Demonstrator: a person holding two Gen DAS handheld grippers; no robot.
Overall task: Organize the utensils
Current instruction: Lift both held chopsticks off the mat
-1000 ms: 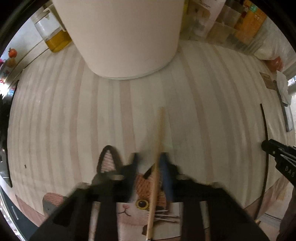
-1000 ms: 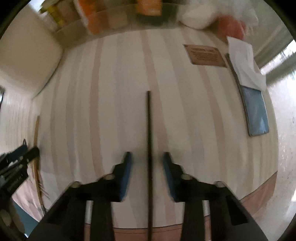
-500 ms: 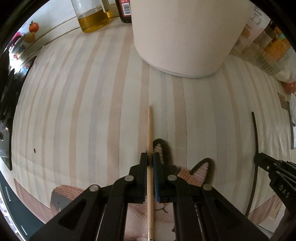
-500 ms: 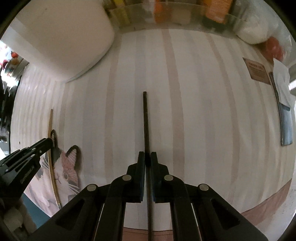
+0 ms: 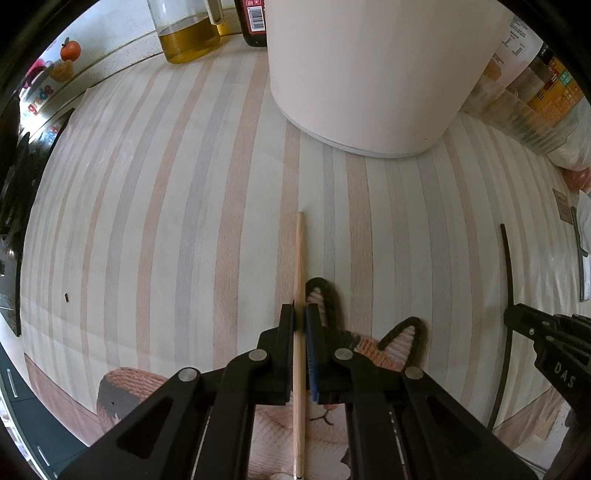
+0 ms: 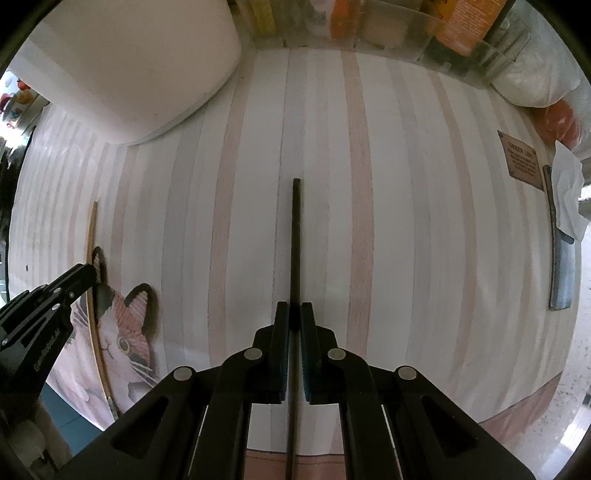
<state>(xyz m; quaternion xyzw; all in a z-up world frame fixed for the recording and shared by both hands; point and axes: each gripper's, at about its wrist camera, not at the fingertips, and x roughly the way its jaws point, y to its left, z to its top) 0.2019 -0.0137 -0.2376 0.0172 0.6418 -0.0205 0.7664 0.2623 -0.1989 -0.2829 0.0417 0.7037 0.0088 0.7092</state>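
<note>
1. The wooden chopstick (image 5: pixel 300 280) runs straight out between the jaws of the left tool (image 5: pixel 300 314), which is clenched on it; its far end lies over the striped mat (image 5: pixel 184 221) and its near part passes over the cat-shaped mat (image 5: pixel 373 350)
2. The black chopstick (image 6: pixel 295 240) sits between the jaws of the right tool (image 6: pixel 294 314), pinched tight, its tip pointing toward the far edge of the surface
3. In the left wrist view the black chopstick (image 5: pixel 509 280) shows as a thin dark curve near the right edge of the striped mat, with the right tool (image 5: pixel 517 317) closed on it
4. In the right wrist view the wooden chopstick (image 6: pixel 89 251) lies along the left side, crossing the cat-shaped mat (image 6: pixel 125 332), with the left tool (image 6: pixel 86 275) at it
5. The two chopsticks lie well apart and roughly parallel
6. A large white container (image 5: pixel 369 74) stands on the striped mat toward the far edge, ahead of the wooden chopstick
7. Behind it at the far left stand a glass jug of yellow oil (image 5: pixel 188 33) and a dark bottle (image 5: pixel 255 22)
8. Clear boxes of packets (image 6: pixel 406 29) line the far edge
9. A brown printed label (image 6: pixel 521 158) sits near the right edge of the striped mat, with a dark flat blade (image 6: pixel 563 273) and a white cloth (image 6: pixel 567 195) just beyond it
</note>
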